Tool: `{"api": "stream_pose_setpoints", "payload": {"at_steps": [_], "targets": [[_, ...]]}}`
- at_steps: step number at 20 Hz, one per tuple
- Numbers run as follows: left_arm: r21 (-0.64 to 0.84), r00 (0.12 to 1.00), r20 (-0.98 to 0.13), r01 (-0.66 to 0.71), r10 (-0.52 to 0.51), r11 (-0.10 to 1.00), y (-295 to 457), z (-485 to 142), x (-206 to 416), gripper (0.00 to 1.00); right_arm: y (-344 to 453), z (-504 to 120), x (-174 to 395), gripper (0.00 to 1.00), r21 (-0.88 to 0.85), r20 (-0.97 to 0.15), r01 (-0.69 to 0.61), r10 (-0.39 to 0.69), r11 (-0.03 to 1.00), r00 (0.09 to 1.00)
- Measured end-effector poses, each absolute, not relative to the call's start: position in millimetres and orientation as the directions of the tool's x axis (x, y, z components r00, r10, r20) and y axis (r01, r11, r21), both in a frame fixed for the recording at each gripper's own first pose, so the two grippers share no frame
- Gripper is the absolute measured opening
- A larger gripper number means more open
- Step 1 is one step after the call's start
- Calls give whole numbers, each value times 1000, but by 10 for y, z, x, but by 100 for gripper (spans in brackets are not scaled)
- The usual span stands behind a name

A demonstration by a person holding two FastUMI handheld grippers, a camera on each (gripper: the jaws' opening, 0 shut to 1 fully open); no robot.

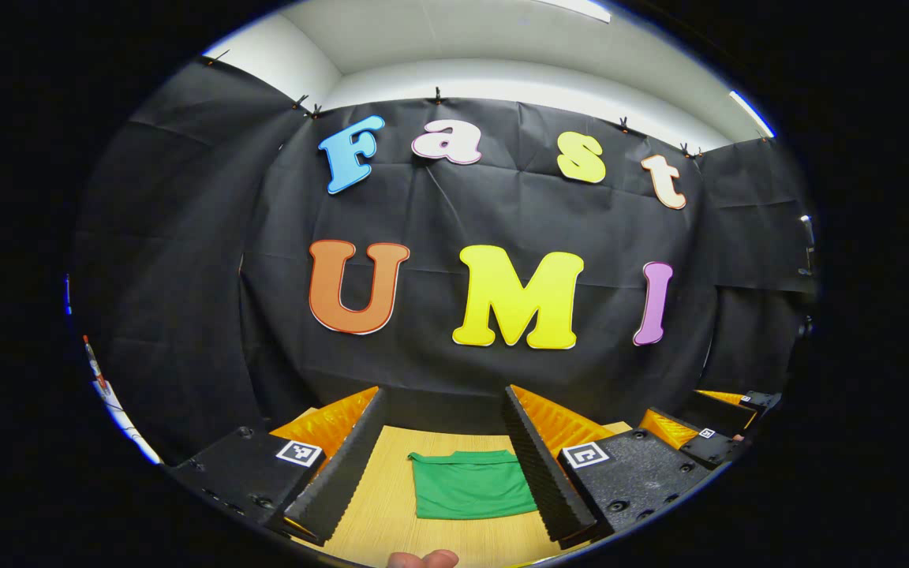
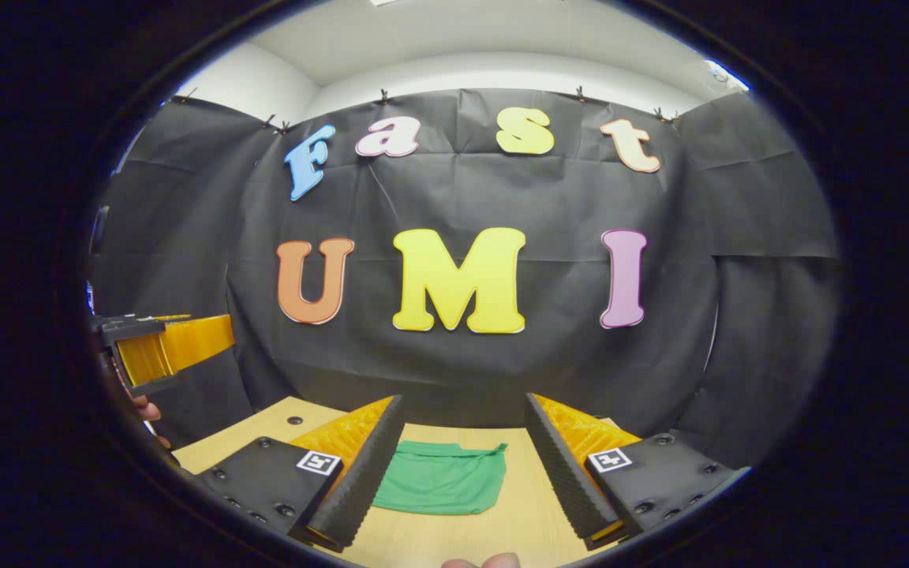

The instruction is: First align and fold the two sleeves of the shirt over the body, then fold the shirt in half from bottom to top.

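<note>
Green folded shirt (image 1: 470, 485) lay low centre on the wooden table (image 1: 379, 505); left gripper (image 1: 443, 465) and right gripper (image 2: 462, 469) hovered, jaws spread, empty.

The left gripper (image 1: 443, 430) is held above the wooden table (image 1: 379, 513) with its jaws wide apart, and the gap between them is free. Below that gap lies only the folded green shirt (image 1: 470, 485), flat on the table, so it is a low obstacle. Bare table shows on both sides of the shirt. The right gripper (image 2: 462, 438) is also spread open over the table with nothing between its fingers. The black cloth wall (image 2: 462, 371) closes the far edge of the table. The two grippers are apart, side by side.
</note>
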State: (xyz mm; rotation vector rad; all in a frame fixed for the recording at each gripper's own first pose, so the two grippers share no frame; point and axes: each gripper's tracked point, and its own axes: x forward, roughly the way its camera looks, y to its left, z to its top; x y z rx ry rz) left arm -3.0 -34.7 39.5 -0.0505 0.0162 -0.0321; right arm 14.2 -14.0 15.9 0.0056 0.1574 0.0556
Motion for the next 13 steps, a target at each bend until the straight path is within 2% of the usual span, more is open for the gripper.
{"api": "stream_pose_setpoints", "payload": {"at_steps": [3, 4, 13], "targets": [[-47, 999, -9, 41, -42, 998, -398, 432, -27, 95, -145, 125, 172, 100, 10, -165, -49, 50, 999, 985], [-46, 999, -8, 41, -41, 998, -409, 420, -8, 95, -147, 129, 184, 98, 12, -167, -45, 46, 999, 985], [-23, 997, -37, 73, -74, 997, -592, 219, 93, 95, -260, 57, 260, 98, 5, -174, -7, 7, 1000, 985]]}}
